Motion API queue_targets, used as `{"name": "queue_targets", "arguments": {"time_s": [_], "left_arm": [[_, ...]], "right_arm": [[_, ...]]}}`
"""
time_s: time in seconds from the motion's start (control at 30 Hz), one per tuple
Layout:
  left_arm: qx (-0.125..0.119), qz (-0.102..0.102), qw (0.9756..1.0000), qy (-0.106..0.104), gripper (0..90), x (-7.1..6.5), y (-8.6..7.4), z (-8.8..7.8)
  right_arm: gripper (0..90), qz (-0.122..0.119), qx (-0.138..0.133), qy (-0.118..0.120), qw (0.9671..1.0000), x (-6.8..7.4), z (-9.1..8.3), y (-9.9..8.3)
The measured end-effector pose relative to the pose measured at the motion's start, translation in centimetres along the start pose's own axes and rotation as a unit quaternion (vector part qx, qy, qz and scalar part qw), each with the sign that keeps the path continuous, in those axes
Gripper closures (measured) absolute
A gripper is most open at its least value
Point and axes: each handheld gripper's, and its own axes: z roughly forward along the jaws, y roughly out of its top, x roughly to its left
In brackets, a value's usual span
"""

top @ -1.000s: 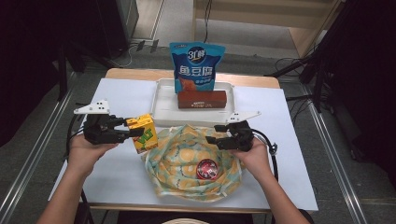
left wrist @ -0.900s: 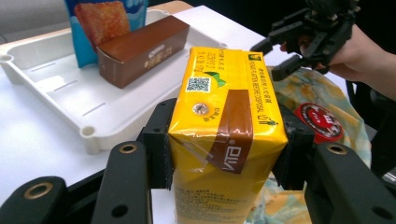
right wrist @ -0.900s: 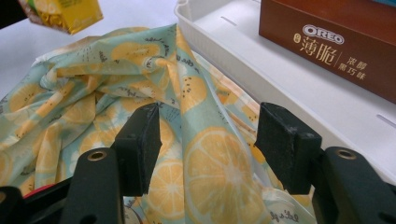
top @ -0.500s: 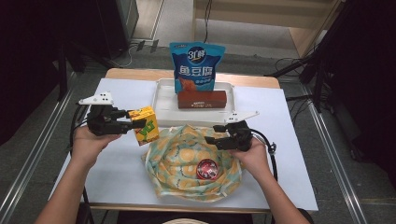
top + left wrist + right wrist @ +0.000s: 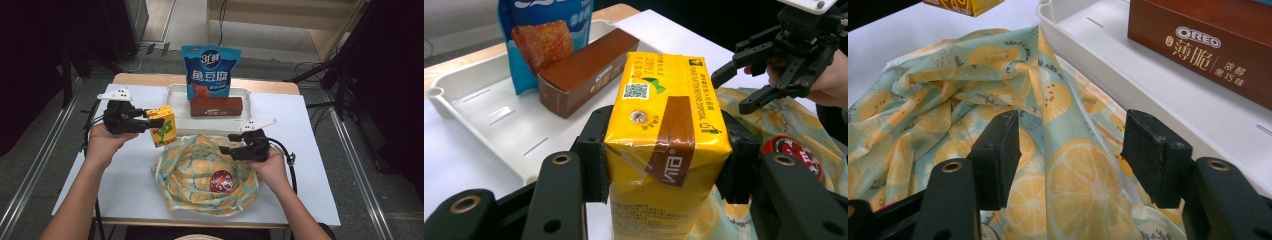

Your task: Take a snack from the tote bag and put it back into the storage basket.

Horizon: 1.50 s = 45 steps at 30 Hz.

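One yellow juice carton (image 5: 163, 126) is clamped in the left gripper (image 5: 150, 120), just beside the white tray (image 5: 176, 95). Inside the tray, one blue bag (image 5: 211, 70) and one brown box (image 5: 216, 106) are seen. The right gripper (image 5: 227, 148) is held open over one lemon-print cloth (image 5: 190, 170).

A white-topped table (image 5: 310, 165) is standing on grey floor (image 5: 30, 165); cables (image 5: 145, 50) are lying beyond, the surroundings sitting in darkness.

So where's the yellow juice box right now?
In the high view the yellow juice box is on the left, pinched in the left tongs, just off the white tray's front corner and beside the lemon-print cloth.
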Motion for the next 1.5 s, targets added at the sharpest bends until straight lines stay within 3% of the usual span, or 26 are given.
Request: {"name": "queue_targets", "arguments": {"time_s": [0.33, 0.5, 0.67, 1.5], "left_arm": [[0.0, 0.004, 1.0, 0.007, 50.8, 0.9, 1.3, 0.8], [-0.012, -0.002, 0.9999, 0.008, 50.9, 1.8, 1.7, 1.2], [-0.006, 0.006, 0.9998, 0.018, 50.9, 2.2, 2.2, 1.8], [0.001, 0.012, 0.9992, 0.039, 51.0, 4.5, 2.6, 5.2]], "right_arm": [[41.0, 0.0, 0.0, 0.001, 1.0, 0.0, 0.0, 0.0], [41.1, -0.001, 0.002, 0.0, 1.0, 0.1, 0.1, 0.0], [41.0, -0.003, 0.005, 0.002, 1.0, 0.2, 0.1, 0.0], [41.0, 0.001, -0.003, 0.004, 1.0, 0.8, -0.5, -0.4]]}}
